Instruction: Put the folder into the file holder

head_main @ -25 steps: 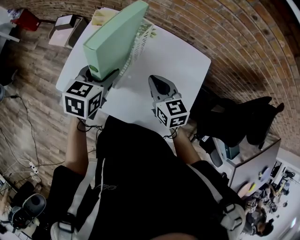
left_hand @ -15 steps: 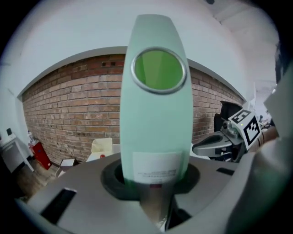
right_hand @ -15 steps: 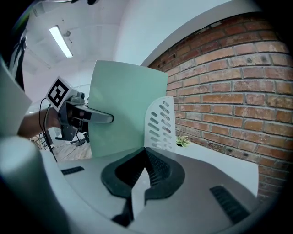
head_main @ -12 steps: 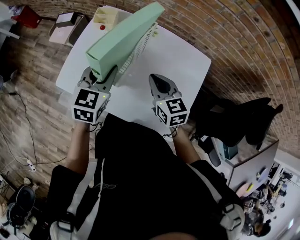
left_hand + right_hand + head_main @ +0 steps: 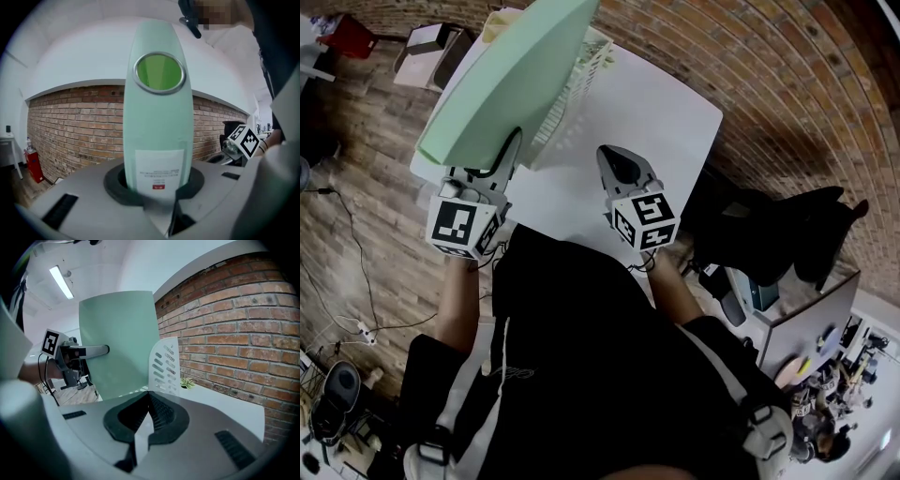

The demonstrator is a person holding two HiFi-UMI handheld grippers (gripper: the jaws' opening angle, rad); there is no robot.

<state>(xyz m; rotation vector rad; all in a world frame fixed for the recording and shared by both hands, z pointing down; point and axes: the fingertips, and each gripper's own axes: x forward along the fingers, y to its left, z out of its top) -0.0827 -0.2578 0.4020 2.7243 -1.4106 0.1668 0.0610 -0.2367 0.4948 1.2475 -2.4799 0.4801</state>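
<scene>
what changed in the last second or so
The left tool has just been closing its jaws on the green folder, then raised and tilted it near the file holder. The right tool stayed put, shut and empty; the file holder stayed on the table.

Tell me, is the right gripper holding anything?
No, the right gripper has its jaws closed together with nothing between them.

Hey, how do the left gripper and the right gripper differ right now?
The left gripper has just closed its jaws on the green folder at its spine; the right gripper has its jaws together on nothing. The left gripper holds it raised near the white file holder; the right gripper hovers over the white table. Both carry marker cubes.
</scene>
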